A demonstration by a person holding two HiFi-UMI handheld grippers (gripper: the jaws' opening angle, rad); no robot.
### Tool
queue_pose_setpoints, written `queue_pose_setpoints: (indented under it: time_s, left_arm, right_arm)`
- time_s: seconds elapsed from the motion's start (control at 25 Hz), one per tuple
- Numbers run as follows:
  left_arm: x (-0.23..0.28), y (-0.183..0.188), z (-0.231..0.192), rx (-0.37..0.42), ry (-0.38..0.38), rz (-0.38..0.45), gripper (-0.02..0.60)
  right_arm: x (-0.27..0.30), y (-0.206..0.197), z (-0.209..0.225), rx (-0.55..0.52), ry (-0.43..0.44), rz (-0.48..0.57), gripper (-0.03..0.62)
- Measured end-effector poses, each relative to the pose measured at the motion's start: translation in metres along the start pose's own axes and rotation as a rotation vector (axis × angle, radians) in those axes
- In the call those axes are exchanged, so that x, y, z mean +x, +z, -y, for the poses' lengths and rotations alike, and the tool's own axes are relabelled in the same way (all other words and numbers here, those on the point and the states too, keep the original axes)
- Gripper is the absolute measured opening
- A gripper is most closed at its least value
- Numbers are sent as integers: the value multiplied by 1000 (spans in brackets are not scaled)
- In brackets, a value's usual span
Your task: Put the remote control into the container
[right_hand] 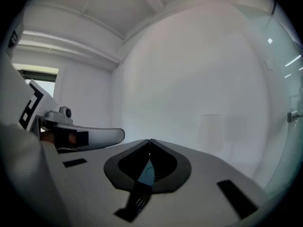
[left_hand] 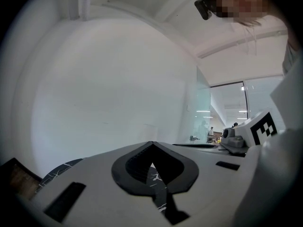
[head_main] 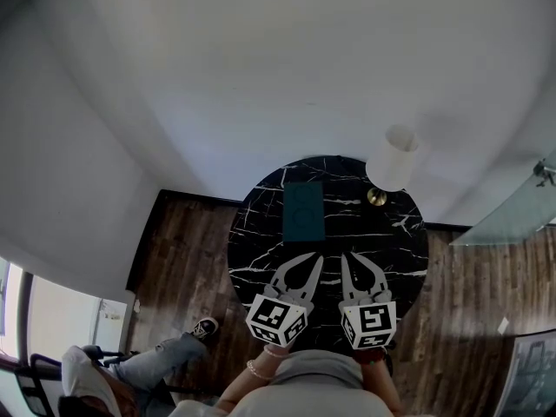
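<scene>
Over near edge of table, your L gripper & R gripper are both pressed shut; container just ahead w/ bare marble beside it, lamp at far-right rim.

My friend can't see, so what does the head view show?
The left gripper and the right gripper, both shut, point across a round black table. A teal container lies ahead of them; a white lamp stands at the table's far right.
</scene>
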State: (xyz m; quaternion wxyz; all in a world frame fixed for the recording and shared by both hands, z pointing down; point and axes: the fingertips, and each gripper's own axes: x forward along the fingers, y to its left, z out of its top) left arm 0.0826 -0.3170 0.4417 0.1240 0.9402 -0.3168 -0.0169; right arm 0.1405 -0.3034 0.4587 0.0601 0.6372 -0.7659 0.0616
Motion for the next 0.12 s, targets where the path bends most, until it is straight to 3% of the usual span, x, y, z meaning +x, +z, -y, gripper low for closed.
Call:
queue_pose_setpoints:
  time_s: [0.12]
  left_arm:
    - [-1,0,3,3,-2,3,5]
  right_arm:
    - [-2,-1,0,-2,0,-2,14]
